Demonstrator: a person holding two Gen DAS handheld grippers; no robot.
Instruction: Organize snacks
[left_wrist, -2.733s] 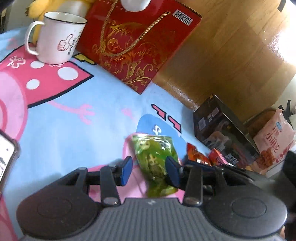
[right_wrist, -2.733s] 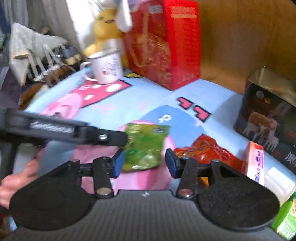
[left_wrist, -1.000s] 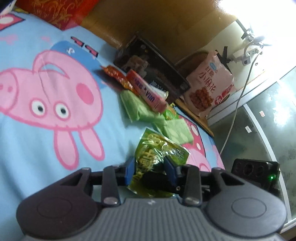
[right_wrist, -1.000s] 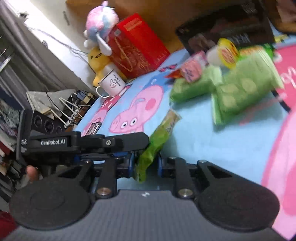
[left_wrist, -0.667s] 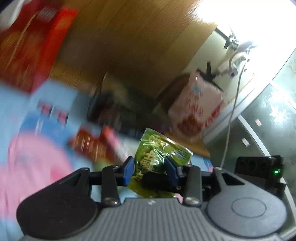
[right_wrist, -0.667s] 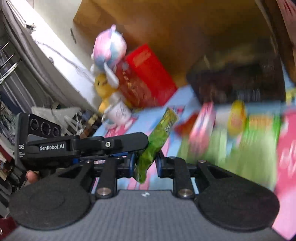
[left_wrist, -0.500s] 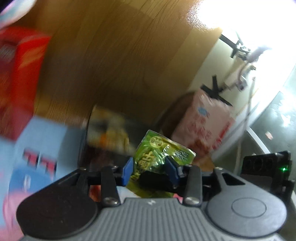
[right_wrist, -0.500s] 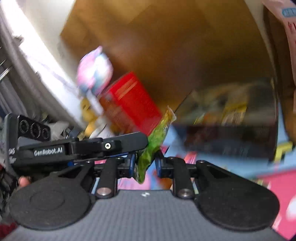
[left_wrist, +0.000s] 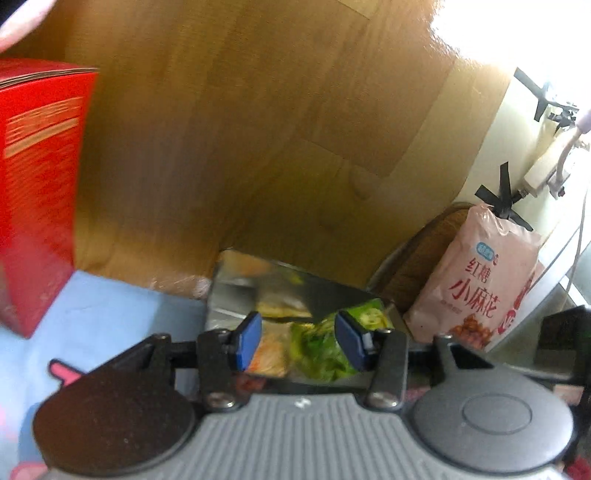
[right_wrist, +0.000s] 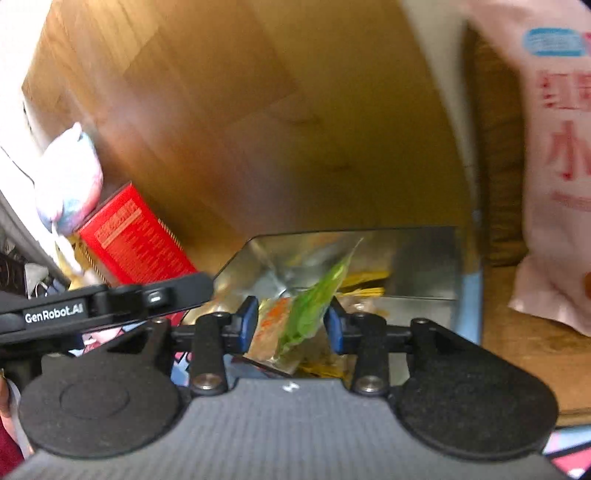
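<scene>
A box with a silvery lining (left_wrist: 236, 295) stands open against the wooden panel, and several snack packets lie inside it. My left gripper (left_wrist: 298, 343) hangs over its opening, jaws opening. The green snack packet (left_wrist: 317, 350) is blurred between the blue pads, lying against the right one and clear of the left. In the right wrist view my right gripper (right_wrist: 291, 325) is also over the box (right_wrist: 406, 266), jaws opening. The same green packet (right_wrist: 314, 299) stands on edge between its pads with a gap on each side. An orange-and-white packet (right_wrist: 273, 325) lies below it.
A tall red gift box (left_wrist: 33, 184) stands left of the open box on the blue cloth (left_wrist: 110, 314). A pink snack bag (left_wrist: 480, 280) leans at the right. The wooden panel (left_wrist: 258, 129) closes off the back. A plush toy (right_wrist: 70, 177) sits beyond the red box.
Both grippers carried the green packet up from the blue cloth to above the silvery box. Their jaws have since widened and the packet now sits loose between them.
</scene>
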